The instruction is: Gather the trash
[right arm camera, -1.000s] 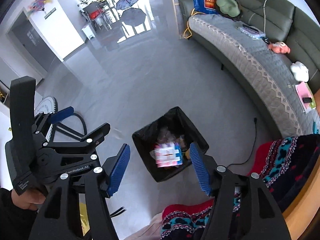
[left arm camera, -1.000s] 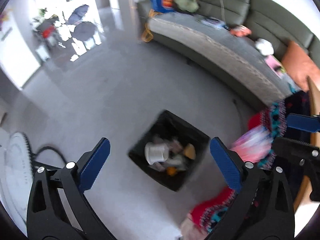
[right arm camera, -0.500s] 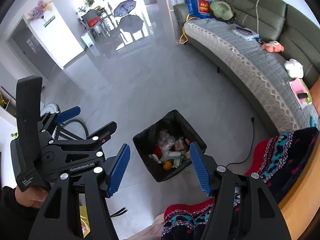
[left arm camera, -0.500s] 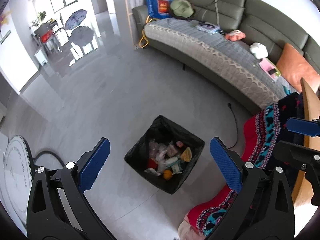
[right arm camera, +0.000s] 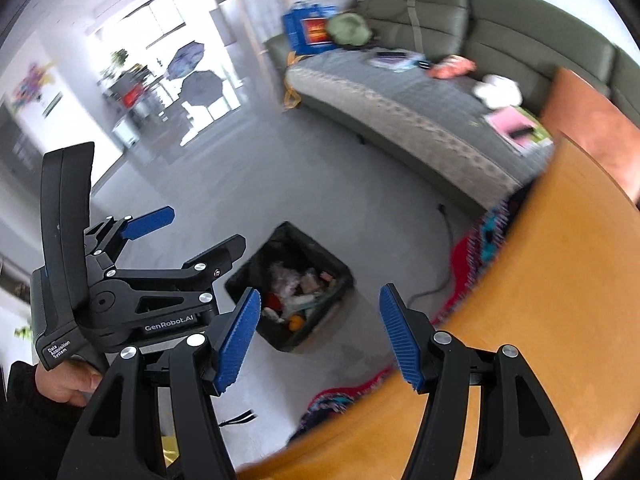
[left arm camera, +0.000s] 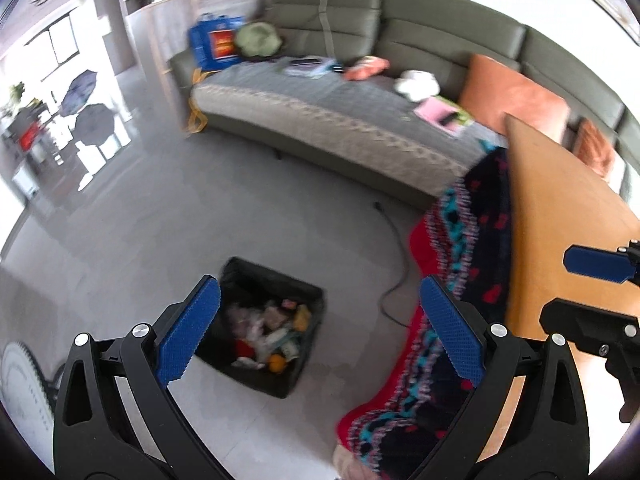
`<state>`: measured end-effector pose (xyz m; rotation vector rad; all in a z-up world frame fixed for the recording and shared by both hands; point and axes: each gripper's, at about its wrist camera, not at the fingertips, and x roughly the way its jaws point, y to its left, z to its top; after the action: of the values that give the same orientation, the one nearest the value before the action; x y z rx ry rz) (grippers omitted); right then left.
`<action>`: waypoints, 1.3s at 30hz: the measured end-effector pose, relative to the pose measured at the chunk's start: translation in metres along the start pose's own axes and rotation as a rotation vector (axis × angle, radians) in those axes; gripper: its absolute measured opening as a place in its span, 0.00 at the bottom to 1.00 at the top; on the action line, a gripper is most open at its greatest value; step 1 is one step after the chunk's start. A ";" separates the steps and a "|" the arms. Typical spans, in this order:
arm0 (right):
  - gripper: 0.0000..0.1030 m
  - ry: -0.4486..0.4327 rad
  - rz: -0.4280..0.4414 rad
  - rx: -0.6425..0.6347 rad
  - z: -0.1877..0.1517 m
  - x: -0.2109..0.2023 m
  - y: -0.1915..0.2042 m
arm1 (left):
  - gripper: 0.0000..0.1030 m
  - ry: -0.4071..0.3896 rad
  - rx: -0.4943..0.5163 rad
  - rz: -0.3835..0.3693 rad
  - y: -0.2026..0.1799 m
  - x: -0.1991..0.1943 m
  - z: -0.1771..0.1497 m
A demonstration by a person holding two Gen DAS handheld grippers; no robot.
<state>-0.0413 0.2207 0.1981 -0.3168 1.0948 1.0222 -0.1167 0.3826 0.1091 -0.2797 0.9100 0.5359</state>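
A black bin [left arm camera: 276, 272] stands on the grey floor, holding several pieces of trash, among them an orange [left arm camera: 277, 363] and wrappers. My left gripper [left arm camera: 320, 332] hangs open above and in front of it, with nothing between the blue pads. At the right edge of the left wrist view the right gripper [left arm camera: 592, 296] shows over the table. In the right wrist view my right gripper [right arm camera: 318, 340] is open and empty, with the bin [right arm camera: 308, 240] seen between its fingers. The left gripper [right arm camera: 192, 236], held by a hand [right arm camera: 64, 380], is at the left.
A wooden table [right arm camera: 560, 280] fills the lower right, with a patterned blanket [left arm camera: 460, 240] hanging beside its edge. A grey-green sofa [left arm camera: 320, 120] with loose items runs along the back. A cable [left arm camera: 392, 280] lies on the floor by the bin. A fan [left arm camera: 20, 380] stands at the left.
A white cup and a colourful packet seen over the bin a second ago now lie in it. Both grippers, open throughout, have swung right and up, bringing the wooden table into view.
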 end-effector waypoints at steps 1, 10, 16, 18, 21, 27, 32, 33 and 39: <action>0.61 -0.004 -0.011 0.018 -0.006 -0.005 -0.010 | 0.94 0.000 0.012 -0.013 -0.010 0.000 0.000; 0.64 -0.040 -0.139 0.210 -0.080 -0.060 -0.110 | 0.94 0.038 0.184 -0.175 -0.140 0.001 -0.015; 0.71 -0.081 -0.248 0.345 -0.144 -0.089 -0.175 | 0.94 0.061 0.261 -0.275 -0.221 0.003 -0.042; 0.72 -0.086 -0.271 0.381 -0.164 -0.093 -0.191 | 0.94 0.070 0.284 -0.297 -0.243 0.006 -0.052; 0.73 -0.086 -0.303 0.453 -0.198 -0.098 -0.218 | 0.94 0.088 0.319 -0.326 -0.271 0.010 -0.068; 0.75 -0.104 -0.378 0.547 -0.251 -0.099 -0.255 | 0.94 0.091 0.404 -0.375 -0.319 0.014 -0.098; 0.75 -0.113 -0.418 0.596 -0.275 -0.087 -0.273 | 0.94 0.096 0.448 -0.399 -0.341 0.024 -0.114; 0.75 -0.119 -0.424 0.604 -0.275 -0.085 -0.275 | 0.94 0.101 0.453 -0.401 -0.346 0.026 -0.115; 0.77 -0.155 -0.494 0.594 -0.285 -0.083 -0.282 | 0.94 0.062 0.477 -0.389 -0.355 0.029 -0.124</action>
<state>0.0148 -0.1621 0.0637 -0.0171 1.0561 0.2540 0.0100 0.0400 0.0147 -0.0349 0.9851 -0.0547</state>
